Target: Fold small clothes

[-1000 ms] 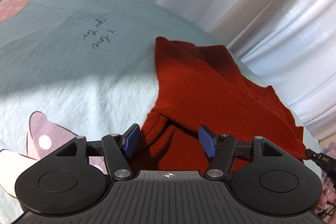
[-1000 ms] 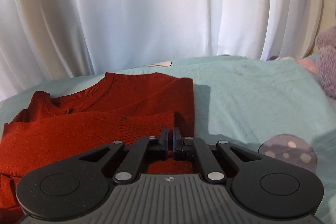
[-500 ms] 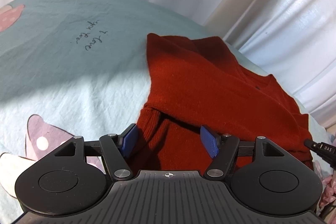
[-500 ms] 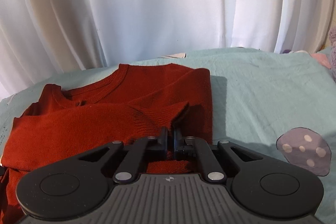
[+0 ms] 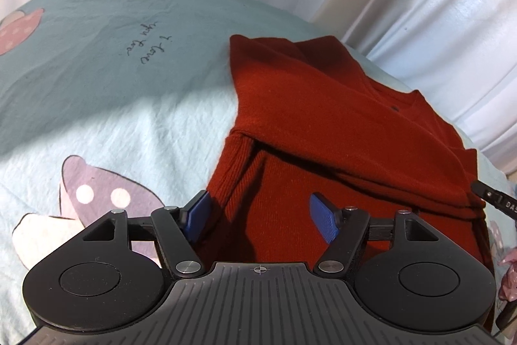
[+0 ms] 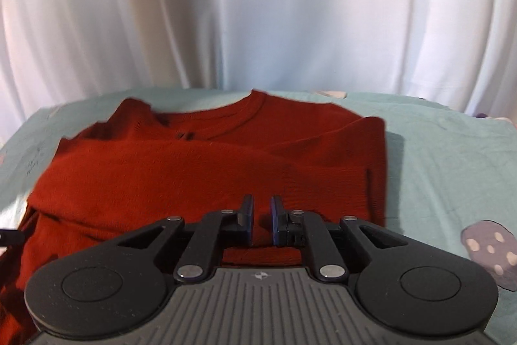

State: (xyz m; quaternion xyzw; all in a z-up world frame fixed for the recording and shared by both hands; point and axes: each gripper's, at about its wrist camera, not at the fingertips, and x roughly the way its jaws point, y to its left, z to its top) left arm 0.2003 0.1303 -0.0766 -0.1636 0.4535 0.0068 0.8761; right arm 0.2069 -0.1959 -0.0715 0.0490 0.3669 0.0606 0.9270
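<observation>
A small red knit sweater [image 5: 316, 118] lies on a light teal bedsheet [image 5: 106, 92], with both sleeves folded across its body. My left gripper [image 5: 261, 215] is open, its blue pads [image 5: 324, 223] spread over the sweater's lower left hem and ribbed cuff. In the right wrist view the sweater [image 6: 200, 164] fills the middle, neckline away from me. My right gripper [image 6: 260, 220] hovers over the folded right sleeve, jaws a narrow gap apart and holding nothing.
White curtains [image 6: 258, 5] hang behind the bed. The sheet has cartoon mushroom prints [image 5: 97, 193] and handwriting [image 5: 147, 47]. The right gripper's black tip [image 5: 494, 199] shows at the sweater's far edge. A print patch [image 6: 491, 251] lies to the right.
My right gripper carried the sleeve cuff leftward across the sweater, then opened a little and let it go. My left gripper stayed open and drew slightly nearer the hem.
</observation>
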